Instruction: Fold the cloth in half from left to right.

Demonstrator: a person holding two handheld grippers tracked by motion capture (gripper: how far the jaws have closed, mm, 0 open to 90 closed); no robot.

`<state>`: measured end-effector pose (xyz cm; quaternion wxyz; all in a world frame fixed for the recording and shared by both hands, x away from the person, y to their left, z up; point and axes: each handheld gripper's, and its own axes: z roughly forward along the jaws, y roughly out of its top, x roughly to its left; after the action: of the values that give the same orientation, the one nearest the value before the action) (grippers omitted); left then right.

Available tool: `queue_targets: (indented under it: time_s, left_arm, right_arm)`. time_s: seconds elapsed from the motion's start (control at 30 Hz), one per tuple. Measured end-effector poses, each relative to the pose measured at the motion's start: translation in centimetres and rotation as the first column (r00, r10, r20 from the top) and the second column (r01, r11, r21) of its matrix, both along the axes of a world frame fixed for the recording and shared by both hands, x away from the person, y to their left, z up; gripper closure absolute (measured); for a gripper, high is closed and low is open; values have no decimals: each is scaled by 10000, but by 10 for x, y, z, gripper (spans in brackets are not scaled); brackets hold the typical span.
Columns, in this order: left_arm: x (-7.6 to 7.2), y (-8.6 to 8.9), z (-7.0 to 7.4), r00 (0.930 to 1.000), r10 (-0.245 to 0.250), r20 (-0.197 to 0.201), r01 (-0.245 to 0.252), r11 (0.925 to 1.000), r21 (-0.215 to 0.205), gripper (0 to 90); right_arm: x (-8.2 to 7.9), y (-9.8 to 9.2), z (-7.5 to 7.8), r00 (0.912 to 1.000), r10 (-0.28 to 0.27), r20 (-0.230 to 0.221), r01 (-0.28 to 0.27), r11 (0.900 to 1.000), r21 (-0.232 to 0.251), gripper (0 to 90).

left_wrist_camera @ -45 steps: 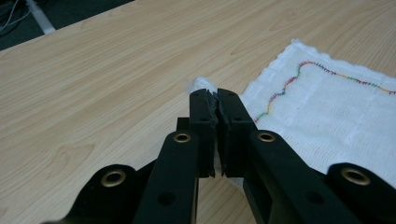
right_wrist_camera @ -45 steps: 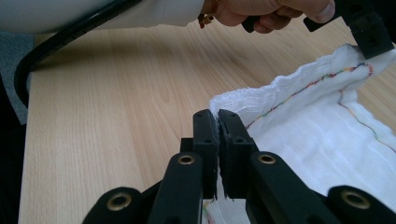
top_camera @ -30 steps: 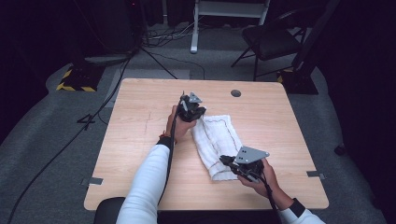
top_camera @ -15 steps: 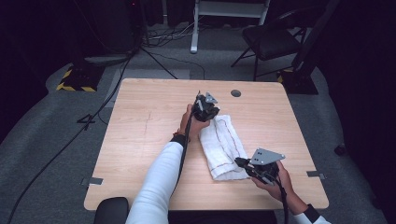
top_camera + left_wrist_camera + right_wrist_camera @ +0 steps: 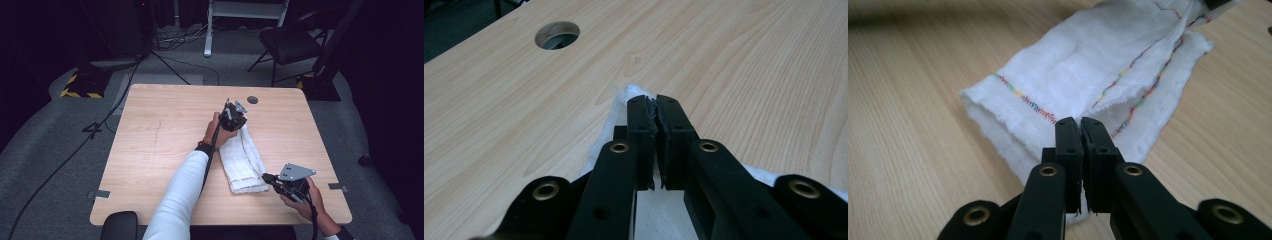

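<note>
Since the earlier frames the left hand-held gripper (image 5: 234, 116) has travelled toward the upper right of the high view, and the white cloth (image 5: 243, 159) has narrowed from a broad spread into a long folded strip. That strip now lies slantwise on the worktop (image 5: 160, 145), right of centre in the high view, running from the left hand-held gripper down to the right hand-held gripper (image 5: 270, 179) at the lower right.

Both pairs of jaws are pressed together. In the left gripper view the jaws meet over the cloth's far corner, apparently pinching it, which would explain how one layer was drawn across. In the right gripper view the jaws are closed at the near edge of the cloth (image 5: 1083, 65); whether fabric lies between them I cannot tell. Holding opposite ends likely keeps the fold taut and its stitched edges aligned.

A round hole (image 5: 557, 35) sits beyond the cloth.
</note>
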<state>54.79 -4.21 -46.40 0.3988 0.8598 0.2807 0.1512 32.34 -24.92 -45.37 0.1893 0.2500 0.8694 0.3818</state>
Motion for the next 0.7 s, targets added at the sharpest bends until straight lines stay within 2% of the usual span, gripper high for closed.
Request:
queue_targets:
  time_s: [0.1,0.23,0.27,0.33,0.37,0.4,0.5,0.57,0.6,0.63,0.67,0.7]
  left_arm:
    - [-1,-8,-4,10000,-23,19,23,10000,6,840]
    - [-8,-8,1,9999,-126,51,127,9998,-162,732]
    - [-11,-6,3,9998,-190,31,190,9995,-238,698]
    - [-17,-1,8,9997,-212,92,214,9997,-139,561]
    - [-17,-1,8,9997,-212,92,214,9997,-139,489]
    - [-26,7,12,9997,-240,105,240,9997,-16,398]
    - [-42,19,19,9994,-324,130,322,9994,158,282]
    - [-58,28,22,9974,-708,118,706,9974,156,261]
    - [-58,28,22,9974,-708,118,706,9974,156,252]
    - [-77,36,23,9934,-1135,131,1128,9926,442,234]
    - [-86,39,23,9912,-1322,97,1316,9900,512,235]
    - [-86,39,23,9912,-1322,97,1316,9900,512,234]
  right_arm:
    - [-2,-4,-5,9999,30,-144,-33,9998,-179,870]
    - [-3,-11,-12,9992,-114,-373,99,9992,-399,833]
    - [-3,-13,-13,9990,-166,-408,149,9990,-421,808]
    - [-2,-15,-14,9986,-262,-468,244,9989,-396,695]
    - [-2,-15,-14,9986,-262,-468,244,9989,-396,695]
    - [-1,-18,-15,9981,-261,-554,243,9992,-321,592]
    - [1,-22,-11,9980,-397,-500,394,9992,-56,526]
    - [4,-24,-8,9978,-492,-448,503,9984,242,496]
    - [4,-24,-8,9978,-492,-448,503,9984,242,496]
    - [9,-25,-5,9972,-693,-287,703,9969,358,462]
    - [11,-25,-5,9974,-667,-259,676,9971,351,452]
    - [15,-24,-5,9975,-687,-192,693,9970,333,447]
